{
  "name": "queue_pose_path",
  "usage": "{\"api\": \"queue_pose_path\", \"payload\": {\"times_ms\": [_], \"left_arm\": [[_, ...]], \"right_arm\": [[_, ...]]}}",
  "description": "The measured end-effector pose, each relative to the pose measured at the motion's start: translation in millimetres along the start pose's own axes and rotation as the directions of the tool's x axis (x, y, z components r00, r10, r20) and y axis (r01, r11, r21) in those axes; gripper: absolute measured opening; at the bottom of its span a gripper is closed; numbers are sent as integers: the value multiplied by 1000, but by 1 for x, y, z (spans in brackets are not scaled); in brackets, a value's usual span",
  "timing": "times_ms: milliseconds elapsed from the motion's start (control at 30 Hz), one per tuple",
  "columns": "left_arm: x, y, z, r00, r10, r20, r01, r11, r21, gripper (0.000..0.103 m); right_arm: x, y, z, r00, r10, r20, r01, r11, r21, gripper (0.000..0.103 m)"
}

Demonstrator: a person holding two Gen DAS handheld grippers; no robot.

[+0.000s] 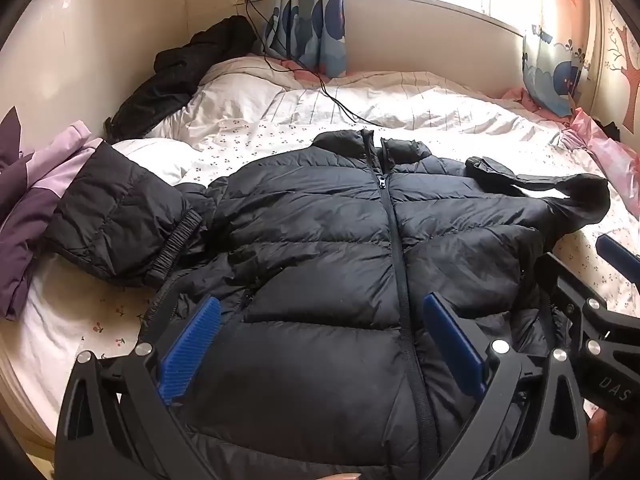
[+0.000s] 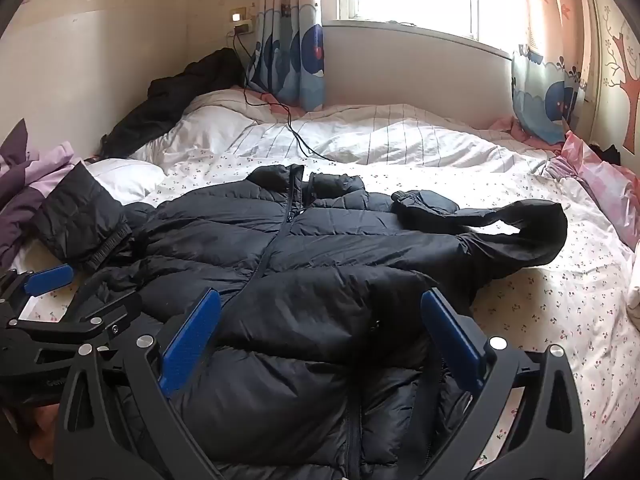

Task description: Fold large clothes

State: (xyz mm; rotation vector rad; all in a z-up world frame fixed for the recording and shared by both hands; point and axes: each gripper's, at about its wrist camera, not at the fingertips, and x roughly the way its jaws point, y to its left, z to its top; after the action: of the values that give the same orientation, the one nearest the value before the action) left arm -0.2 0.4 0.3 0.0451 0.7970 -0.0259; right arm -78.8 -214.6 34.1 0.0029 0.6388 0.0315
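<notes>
puffer jacket flat on bed, zipped; both grippers spread above hem.

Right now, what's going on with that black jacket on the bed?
A person holds a two-finger gripper in each hand over a black puffer jacket laid front-up, zipped, on the bed. The left gripper and right gripper both hover open near the hem, gripping nothing. One sleeve is already folded across the chest; the other sleeve lies bunched near a purple garment. Folding has barely begun.
</notes>
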Motion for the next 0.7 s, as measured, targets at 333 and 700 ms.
{"api": "queue_pose_path", "payload": {"times_ms": [333,700], "left_arm": [[3,0,-1,1000,-2,-6,2,1000,2,97],[8,2,0,999,-16,-46,16,1000,-17,97]], "right_arm": [[2,0,-1,1000,-5,-4,6,1000,1,97],[-4,-10,4,1000,-28,8,28,999,24,97]]}}
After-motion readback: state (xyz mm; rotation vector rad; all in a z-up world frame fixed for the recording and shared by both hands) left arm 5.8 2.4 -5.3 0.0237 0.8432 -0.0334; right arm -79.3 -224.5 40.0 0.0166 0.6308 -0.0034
